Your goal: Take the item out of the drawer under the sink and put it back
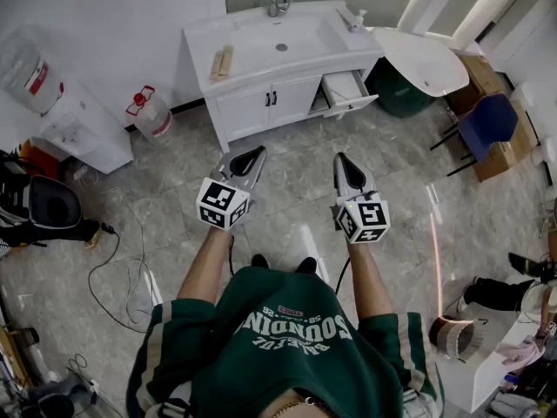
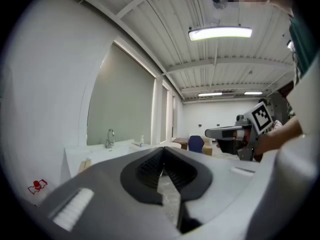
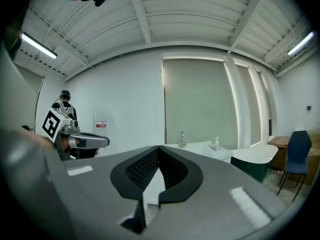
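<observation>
The white sink cabinet (image 1: 261, 103) stands against the far wall, a few steps away across the floor. Its right-hand drawer (image 1: 348, 90) is pulled out; I cannot make out what lies inside. My left gripper (image 1: 252, 155) and right gripper (image 1: 341, 159) are held level side by side, pointing at the cabinet, far short of it. Both are shut with nothing between the jaws. In the left gripper view the left gripper's (image 2: 162, 149) tips meet, with the right gripper (image 2: 225, 132) beside it. In the right gripper view the right gripper's (image 3: 159, 147) tips also meet, and the sink cabinet (image 3: 200, 148) shows beyond.
A faucet (image 1: 278, 0), soap dispenser (image 1: 357, 18) and wooden piece (image 1: 222, 62) sit on the countertop. A water jug (image 1: 150, 111) and dispenser (image 1: 61, 120) stand at left. A round white table (image 1: 422, 59), green bin (image 1: 396, 90) and blue chair (image 1: 487, 124) are at right. Cables (image 1: 122, 268) trail over the floor.
</observation>
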Available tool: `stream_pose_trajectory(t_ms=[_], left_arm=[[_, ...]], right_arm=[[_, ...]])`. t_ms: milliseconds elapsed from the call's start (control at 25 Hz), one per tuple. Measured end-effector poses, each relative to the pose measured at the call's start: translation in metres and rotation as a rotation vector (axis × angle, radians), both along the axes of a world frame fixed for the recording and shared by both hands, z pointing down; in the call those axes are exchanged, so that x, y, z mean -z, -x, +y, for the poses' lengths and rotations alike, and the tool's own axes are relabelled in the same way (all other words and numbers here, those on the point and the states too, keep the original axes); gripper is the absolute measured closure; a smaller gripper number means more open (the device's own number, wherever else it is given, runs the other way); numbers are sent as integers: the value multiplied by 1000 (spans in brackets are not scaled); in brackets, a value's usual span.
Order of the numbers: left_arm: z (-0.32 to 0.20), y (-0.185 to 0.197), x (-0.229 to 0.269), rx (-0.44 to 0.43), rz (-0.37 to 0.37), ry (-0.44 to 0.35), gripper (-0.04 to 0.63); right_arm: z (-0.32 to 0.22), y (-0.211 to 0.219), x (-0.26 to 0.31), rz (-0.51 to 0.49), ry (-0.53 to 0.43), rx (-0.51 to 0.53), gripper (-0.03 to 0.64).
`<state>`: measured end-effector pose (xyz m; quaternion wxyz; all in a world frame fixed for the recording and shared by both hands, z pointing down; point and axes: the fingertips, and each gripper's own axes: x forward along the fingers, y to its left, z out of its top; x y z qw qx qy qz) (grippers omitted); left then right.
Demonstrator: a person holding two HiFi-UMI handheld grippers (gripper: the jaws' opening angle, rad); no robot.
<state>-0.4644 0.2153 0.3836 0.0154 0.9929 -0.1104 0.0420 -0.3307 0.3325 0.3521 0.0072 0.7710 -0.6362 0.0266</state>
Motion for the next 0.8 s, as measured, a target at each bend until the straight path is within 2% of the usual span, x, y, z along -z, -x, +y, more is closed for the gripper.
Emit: stream_pose_trajectory(t_ms=[280, 800], left_arm=[[1, 0, -1, -12, 9, 14, 545], [-10, 1, -17, -56, -7, 30, 545]], right_arm=[[4, 0, -10, -36, 24, -14, 615], [-5, 15, -16, -23, 50, -27, 615]])
